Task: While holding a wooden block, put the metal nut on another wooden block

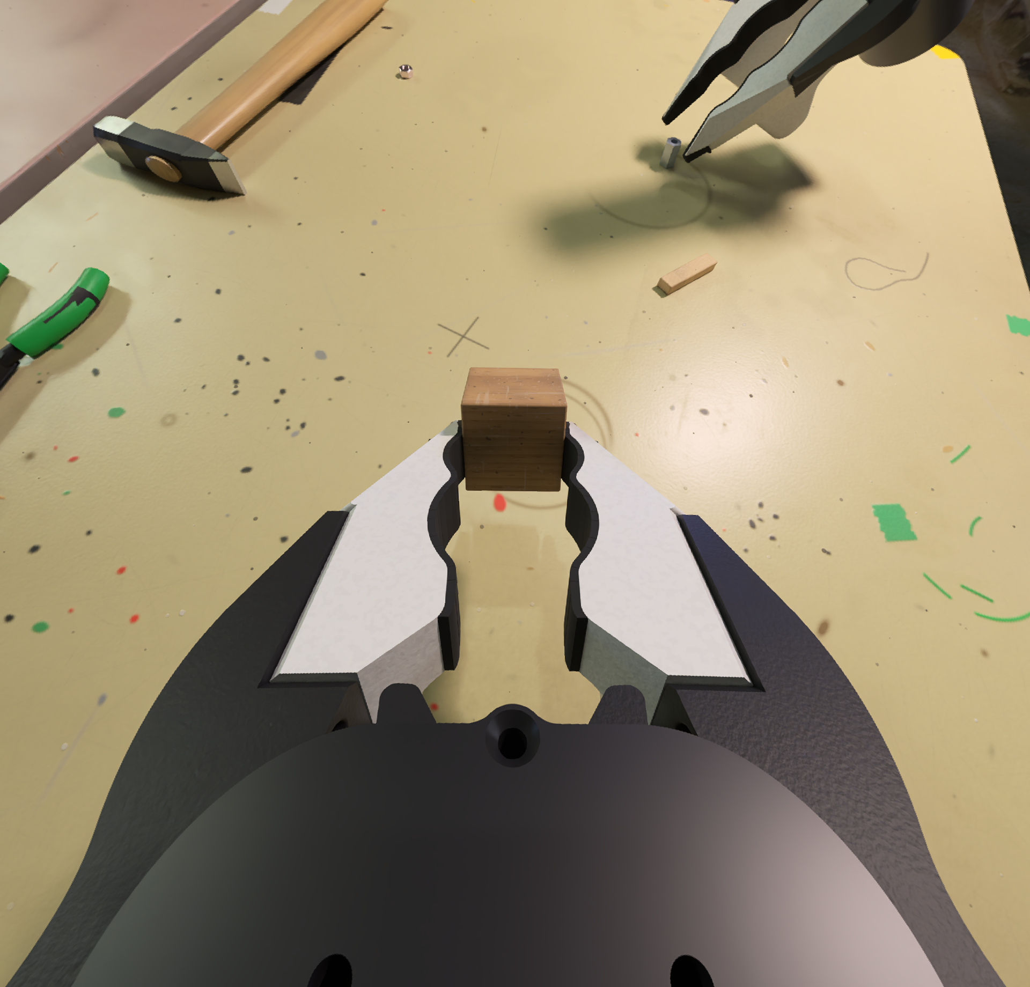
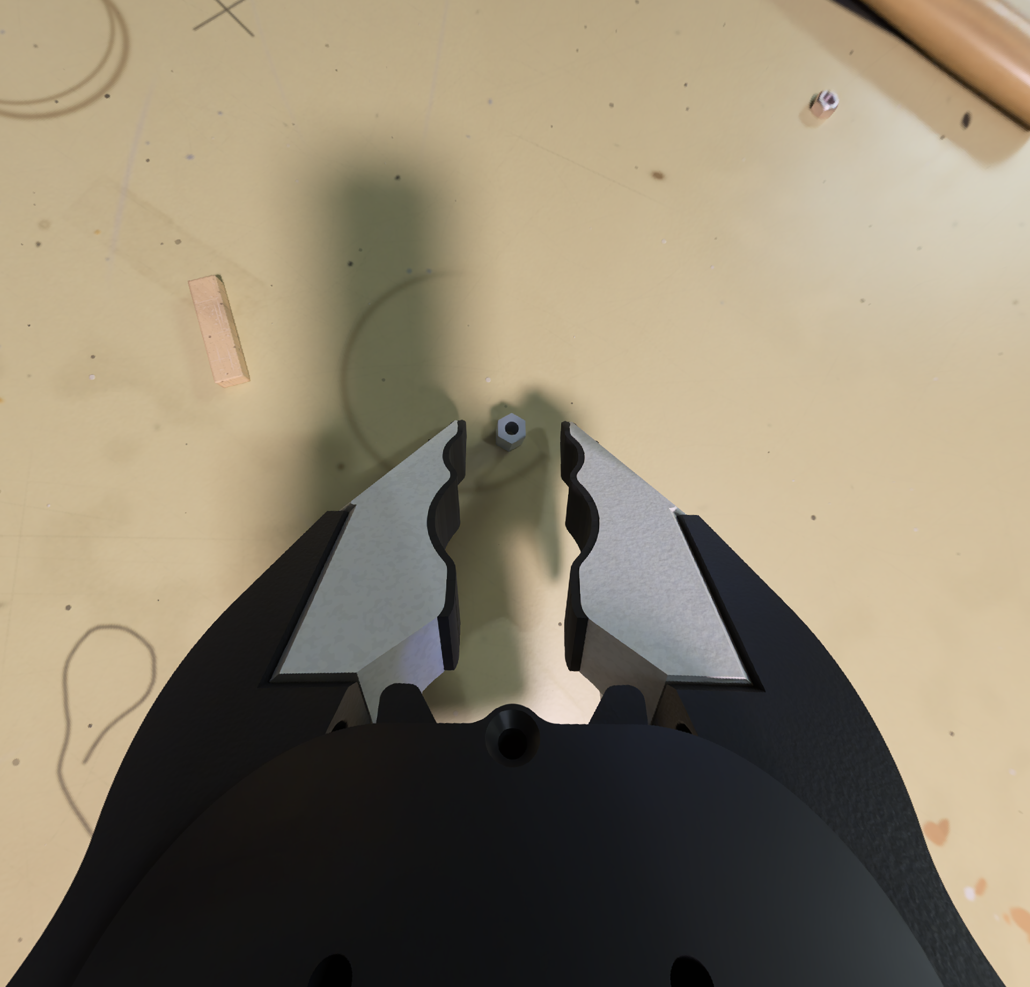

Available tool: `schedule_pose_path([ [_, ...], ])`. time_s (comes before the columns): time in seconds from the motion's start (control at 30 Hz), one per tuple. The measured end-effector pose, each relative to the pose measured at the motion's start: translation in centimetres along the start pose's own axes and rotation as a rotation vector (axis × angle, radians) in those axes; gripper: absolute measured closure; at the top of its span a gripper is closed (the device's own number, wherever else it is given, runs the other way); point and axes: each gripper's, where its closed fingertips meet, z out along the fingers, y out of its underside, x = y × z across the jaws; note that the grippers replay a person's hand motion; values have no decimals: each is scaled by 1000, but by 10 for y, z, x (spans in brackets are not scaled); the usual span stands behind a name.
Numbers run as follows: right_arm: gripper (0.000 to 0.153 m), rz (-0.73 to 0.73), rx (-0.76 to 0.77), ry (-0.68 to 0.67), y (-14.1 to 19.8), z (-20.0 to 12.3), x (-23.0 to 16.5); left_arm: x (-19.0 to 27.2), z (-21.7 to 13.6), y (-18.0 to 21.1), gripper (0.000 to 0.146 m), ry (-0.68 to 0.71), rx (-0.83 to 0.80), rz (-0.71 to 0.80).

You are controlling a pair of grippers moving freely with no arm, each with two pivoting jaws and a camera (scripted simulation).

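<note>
1. Nearest the left wrist camera, the left gripper (image 1: 513, 447) clamps a brown wooden cube (image 1: 511, 431) between its two fingertips; the cube sits clear of the tabletop (image 1: 724, 458) or just on it, which cannot be told.
2. Right gripper (image 2: 510, 439): released, jaws spread, tips lowered close to the tabletop on either side of the metal nut (image 2: 509, 432).
3. Metal nut: grey, hexagonal, standing upright with its bore facing up; it lies between the right gripper's fingertips, nearer the left-hand fingertip (image 2: 454, 447) in the right wrist view, and appears to touch neither.
4. Seen from the left wrist view, the same nut (image 1: 670, 152) stands just beside the lower fingertip of the right gripper (image 1: 683, 138), inside its shadow.
5. Pale wooden block (image 2: 218, 330): a flat, elongated piece lying on the tabletop, well apart from the nut, to the left in the right wrist view.
6. Hammer (image 1: 223, 102) with a wooden handle lies far left on the tabletop; a second small nut (image 1: 405, 72) rests near its handle.
7. Green-handled pliers (image 1: 56, 314) lie at the left edge.
</note>
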Motion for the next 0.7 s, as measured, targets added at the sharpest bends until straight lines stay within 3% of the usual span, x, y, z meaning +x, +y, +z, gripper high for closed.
schedule_pose_path([
  [0.23,119,1,-42,-23,6,9,1,-1,0,1,113,-2,-4,-6],
  [0.37,143,2,-44,-46,5,11,-1,0,0,1,113,3,-3,-6],
  [0.47,143,-18,-43,-33,0,8,-3,0,1,1,113,4,-5,-2],
  [0.63,143,-84,113,-251,-44,-2,-67,-1,0,0,113,2,0,-8],
  [0.7,143,-115,82,-305,-45,8,-90,-1,0,0,113,2,1,-10],
])
